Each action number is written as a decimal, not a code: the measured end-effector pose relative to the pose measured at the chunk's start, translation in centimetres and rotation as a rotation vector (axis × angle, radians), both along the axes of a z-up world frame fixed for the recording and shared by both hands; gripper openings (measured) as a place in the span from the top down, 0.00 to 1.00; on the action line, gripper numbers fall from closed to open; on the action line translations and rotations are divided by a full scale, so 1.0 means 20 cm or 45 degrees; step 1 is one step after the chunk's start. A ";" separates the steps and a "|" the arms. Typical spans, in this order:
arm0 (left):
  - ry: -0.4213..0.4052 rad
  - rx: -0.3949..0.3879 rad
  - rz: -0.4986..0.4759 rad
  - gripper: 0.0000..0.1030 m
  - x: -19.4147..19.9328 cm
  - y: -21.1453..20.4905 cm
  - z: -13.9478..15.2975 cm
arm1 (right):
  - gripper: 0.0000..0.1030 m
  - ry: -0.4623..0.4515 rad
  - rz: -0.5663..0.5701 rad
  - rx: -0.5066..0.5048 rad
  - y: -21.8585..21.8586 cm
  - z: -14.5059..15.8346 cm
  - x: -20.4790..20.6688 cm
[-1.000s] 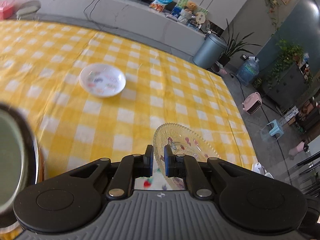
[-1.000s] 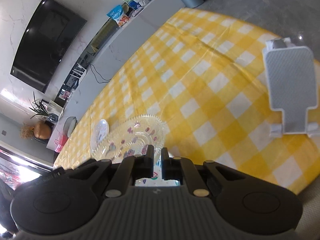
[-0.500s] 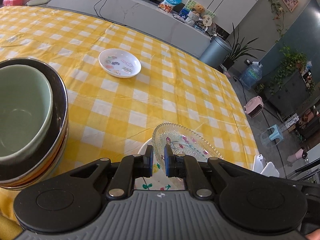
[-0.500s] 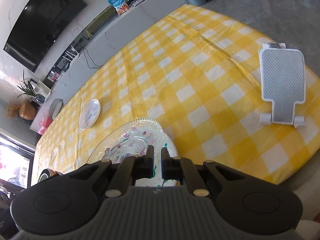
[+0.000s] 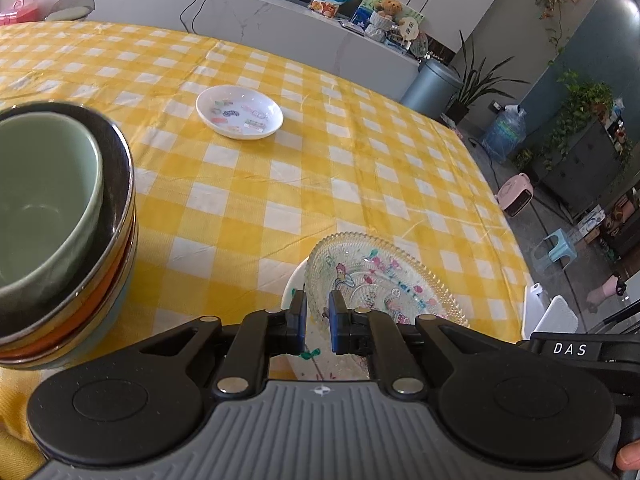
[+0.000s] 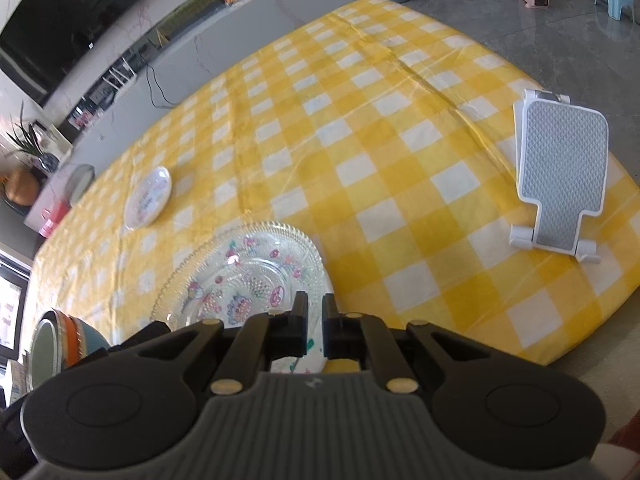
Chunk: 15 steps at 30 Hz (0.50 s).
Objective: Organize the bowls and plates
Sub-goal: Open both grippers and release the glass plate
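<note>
A clear patterned glass plate (image 5: 384,276) lies on a white plate (image 5: 291,286) with drawings, near the table's front edge. My left gripper (image 5: 318,320) is shut on their left rim. My right gripper (image 6: 315,320) is shut on the right rim of the glass plate (image 6: 248,276), with the white plate (image 6: 296,364) showing beneath. Whether the pair rests on the cloth I cannot tell. A stack of bowls (image 5: 60,216) with a green one on top stands at the left, also seen as the bowl stack (image 6: 60,344). A small white decorated plate (image 5: 240,112) sits farther back, small plate (image 6: 148,198).
The table wears a yellow checked cloth (image 5: 280,184). A grey-and-white phone stand (image 6: 560,180) stands near the right edge. Beyond the far edge runs a grey counter (image 5: 280,20) with snacks. The floor drops away at the right, with a bin (image 5: 430,84) and stools.
The left view has swung so the bowl stack now fills its left side, and it has sunk a little. The right view has rolled. Both grippers keep their hold on the plates.
</note>
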<state>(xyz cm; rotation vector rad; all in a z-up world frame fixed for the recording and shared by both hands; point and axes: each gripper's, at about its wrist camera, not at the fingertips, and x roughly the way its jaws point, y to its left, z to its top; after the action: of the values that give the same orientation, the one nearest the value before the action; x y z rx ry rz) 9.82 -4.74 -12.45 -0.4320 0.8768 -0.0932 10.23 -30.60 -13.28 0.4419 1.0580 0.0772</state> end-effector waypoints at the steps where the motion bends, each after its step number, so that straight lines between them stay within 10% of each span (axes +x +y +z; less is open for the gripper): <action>1: 0.007 0.001 0.003 0.89 0.00 0.00 -0.01 | 0.96 0.004 0.007 -0.009 0.01 0.00 0.00; 15: 0.035 0.126 -0.035 0.87 -0.02 -0.05 -0.04 | 0.96 0.049 0.057 -0.100 0.06 -0.02 0.01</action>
<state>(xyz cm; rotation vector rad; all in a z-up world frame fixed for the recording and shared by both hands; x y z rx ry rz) 9.49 -5.77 -13.17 -0.3294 0.9105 -0.0685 10.49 -29.46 -13.68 0.3497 1.1050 0.0665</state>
